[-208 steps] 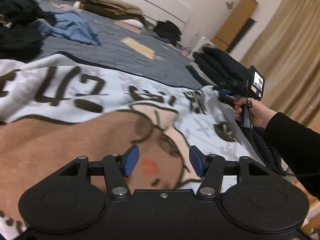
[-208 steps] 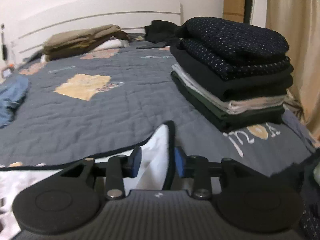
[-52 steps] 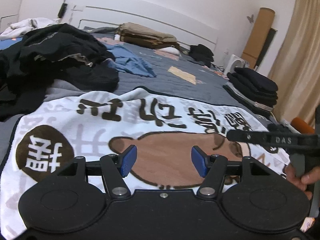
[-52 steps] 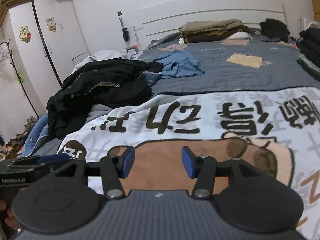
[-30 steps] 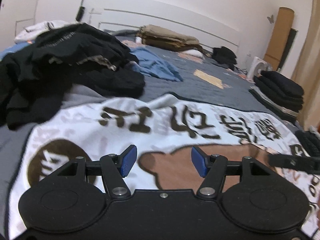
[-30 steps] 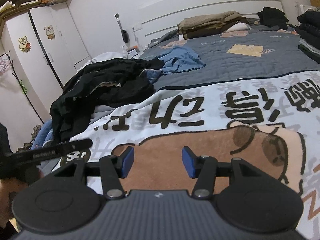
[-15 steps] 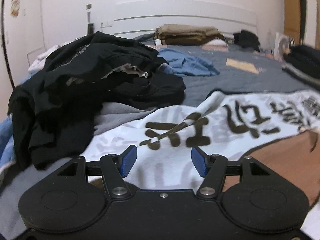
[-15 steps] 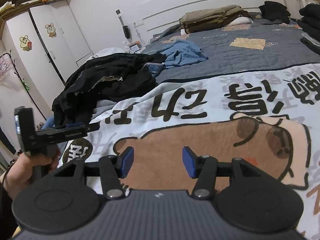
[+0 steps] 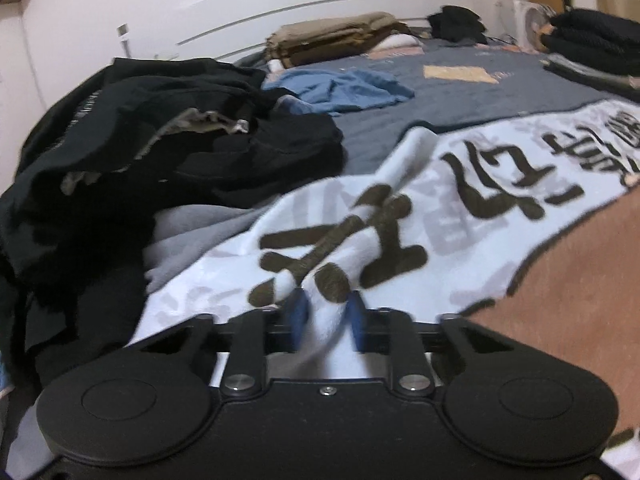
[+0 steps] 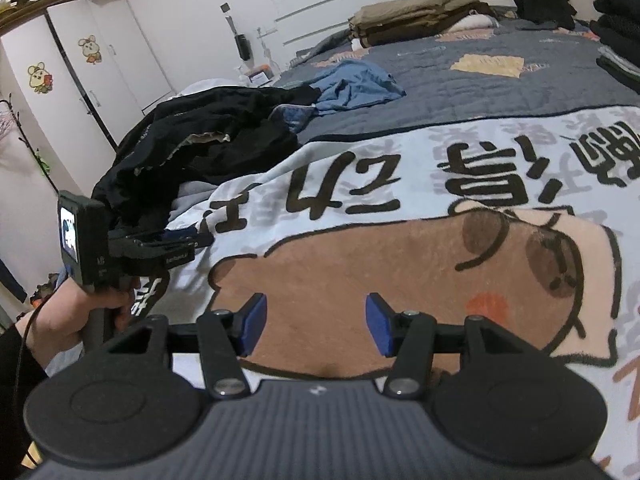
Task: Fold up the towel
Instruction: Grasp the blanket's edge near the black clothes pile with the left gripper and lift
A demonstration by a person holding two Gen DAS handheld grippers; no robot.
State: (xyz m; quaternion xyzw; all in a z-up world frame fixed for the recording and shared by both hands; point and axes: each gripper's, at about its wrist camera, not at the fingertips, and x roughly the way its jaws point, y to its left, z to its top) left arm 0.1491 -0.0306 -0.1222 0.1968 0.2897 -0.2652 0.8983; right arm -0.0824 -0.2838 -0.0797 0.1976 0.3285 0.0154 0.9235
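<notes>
A white towel [image 9: 460, 208] printed with dark characters and a brown bear lies spread over the grey bed. My left gripper [image 9: 327, 316] is at its left part; its jaws are closing and a raised ridge of the towel is pinched between the blue pads [image 9: 298, 316]. In the right wrist view the towel [image 10: 400, 168] fills the middle. A hand [image 10: 80, 312] holds the left gripper [image 10: 192, 244] at the towel's left edge. My right gripper [image 10: 316, 328] hovers open over the brown bear print with nothing between its fingers.
A heap of black clothes [image 9: 160, 152] lies just left of the towel, partly against its edge. Behind it is a blue garment [image 9: 340, 88]. Folded tan items [image 9: 332, 36] sit by the headboard, a dark folded stack [image 9: 592, 40] at the far right. White wardrobes [image 10: 80, 80] stand left of the bed.
My left gripper has dropped onto the towel's left part and its jaws have closed in on a bunch of fabric. The right gripper has stayed over the bear print, still open.
</notes>
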